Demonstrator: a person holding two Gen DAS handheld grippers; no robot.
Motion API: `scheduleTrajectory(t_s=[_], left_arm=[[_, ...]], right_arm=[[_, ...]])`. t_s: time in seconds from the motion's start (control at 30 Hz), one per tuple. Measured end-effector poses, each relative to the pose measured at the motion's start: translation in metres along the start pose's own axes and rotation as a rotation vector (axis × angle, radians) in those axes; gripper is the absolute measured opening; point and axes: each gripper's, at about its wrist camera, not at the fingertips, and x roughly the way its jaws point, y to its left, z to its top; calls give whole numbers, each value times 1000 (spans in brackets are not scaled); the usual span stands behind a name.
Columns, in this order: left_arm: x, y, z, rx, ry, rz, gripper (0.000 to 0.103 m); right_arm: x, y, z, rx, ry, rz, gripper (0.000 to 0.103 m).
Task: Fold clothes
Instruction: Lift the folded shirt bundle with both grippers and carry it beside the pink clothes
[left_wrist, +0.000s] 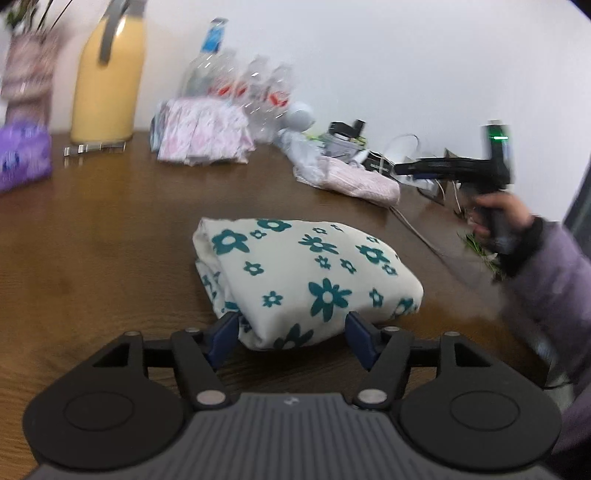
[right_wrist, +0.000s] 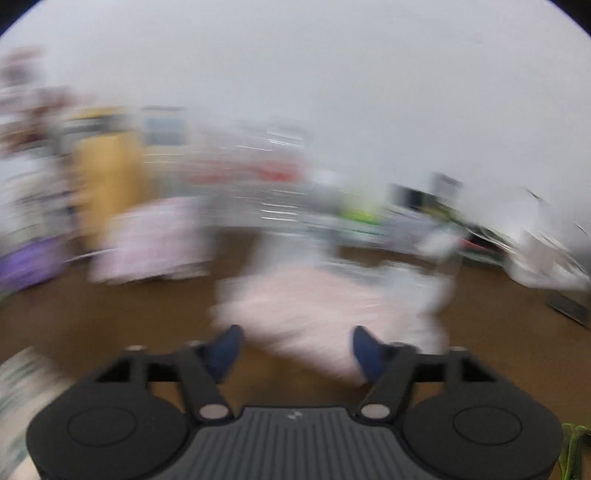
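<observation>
Left gripper (left_wrist: 291, 334): jaws wide, straddling the near end of the folded cream cloth bundle with teal flowers (left_wrist: 306, 273), which lies on the brown wooden bench (left_wrist: 110, 236) with its long axis running left-right. Right gripper (right_wrist: 295, 349): jaws wide, empty, well clear to the right and aimed at a crumpled pale pink garment (right_wrist: 314, 306) farther back; heavy blur there, so contact can't be judged.

The left wrist view looks low over the worktop (left_wrist: 110, 229), close to the folded floral cloth (left_wrist: 306, 280), toward the wall. The right wrist view, strongly blurred, faces the same wall from higher. Both share the yellow jug (left_wrist: 107, 81) and pink cloth (right_wrist: 314, 310).
</observation>
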Motion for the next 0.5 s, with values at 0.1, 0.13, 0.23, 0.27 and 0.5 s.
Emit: scheduleTrajectory(t_s=[0.1,0.13,0.23,0.27,0.5], left_arm=[[-3,-5,-2,100,16,15,66],[-2,-6,-3,117,21,22,63],[7,-8,-3,149,64,27,30],[12,-6,-3,154,84,28,23],[55,12,30,156,94,92,16]], right_arm=[[-32,39,-29,-83,4,131,72],[-43,53,-38,-110,5,174,70],[-60,84,-61,-158,18,262,44],[-54,86,-63,-143,31,253,21],[2,60,-22,-33,36,141,13]])
